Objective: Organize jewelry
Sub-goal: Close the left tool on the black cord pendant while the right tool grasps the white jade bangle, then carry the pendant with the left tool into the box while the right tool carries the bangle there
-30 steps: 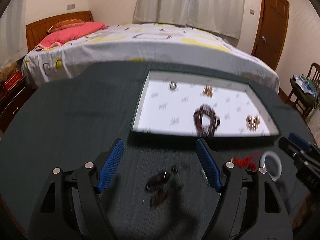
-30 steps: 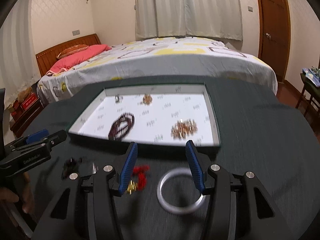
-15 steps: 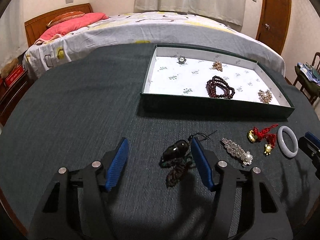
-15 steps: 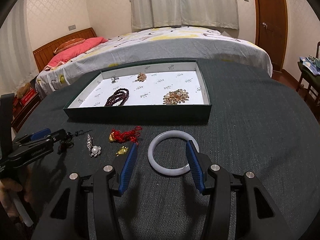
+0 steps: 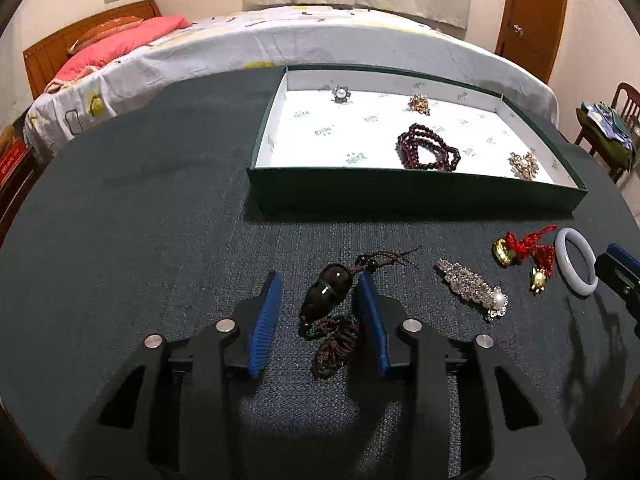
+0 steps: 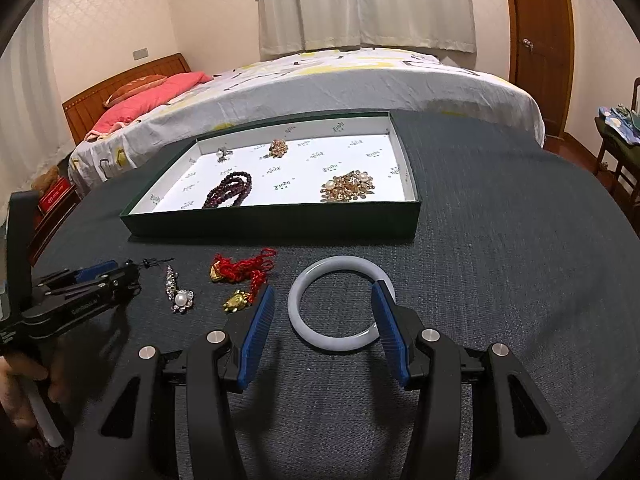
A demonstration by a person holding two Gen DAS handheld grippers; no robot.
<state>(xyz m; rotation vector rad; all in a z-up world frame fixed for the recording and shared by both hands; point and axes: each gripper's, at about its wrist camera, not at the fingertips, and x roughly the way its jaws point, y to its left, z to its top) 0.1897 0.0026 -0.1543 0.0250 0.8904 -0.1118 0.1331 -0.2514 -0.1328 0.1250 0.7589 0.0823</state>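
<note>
Left gripper (image 5: 318, 304): jaws closing around the dark stone pendant (image 5: 326, 290), which lies between them; the right pad is at its side, the left pad stands apart, so no grip yet.
Right gripper (image 6: 322, 320): jaws parted and not clamped; one side of the pale bangle (image 6: 338, 306) lies between them, with the right finger set inside the ring and the left one outside it.
Pendant's place: on the dark tablecloth (image 5: 132, 240), at 6 o'clock from the green tray (image 5: 400, 200), with its braided cord (image 5: 334, 344) bunched toward the gripper.
Pendant's handling: likely a smooth, rounded, hard stone, so slippery and apt to squirt out; the cord is limp and will dangle. Best taken across the stone's widest middle.
Bangle's handling: probably rigid, glossy and brittle if dropped; best pinched across one side of the ring rather than spanning it.
Neighbours: crystal hair clip (image 5: 472, 286) at 3 o'clock of the pendant, then the red knotted charm (image 5: 528, 250).
Tray: already holds a bead bracelet (image 5: 428, 152) and brooches.
</note>
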